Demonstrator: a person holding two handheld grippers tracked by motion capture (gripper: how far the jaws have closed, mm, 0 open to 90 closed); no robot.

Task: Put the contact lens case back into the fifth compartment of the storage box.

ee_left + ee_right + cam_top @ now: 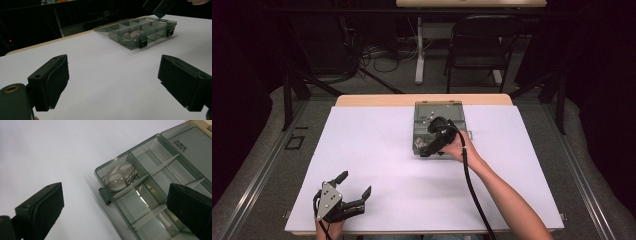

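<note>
The left tool [357,186] is seen at the near left corner of the white-covered bench [377,150], its jaws spread wide with nothing between them, well apart from the work. Farther in, right of centre, the right tool [426,150] is held over the near edge of the smoky grey, translucent plastic compartment box [437,107], jaws likewise wide apart and empty. In the right gripper view a small, clear, rounded plastic piece with two pale ovals [120,177] is seen lying in a corner compartment of the box, beside the black latch [105,196], tilted against a divider. It lies ahead of the jaws and between their lines, its long axis roughly diagonal across the compartment. The right tool is judged by far the nearer for any further reach. The box lid [193,143] lies open beyond.
</note>
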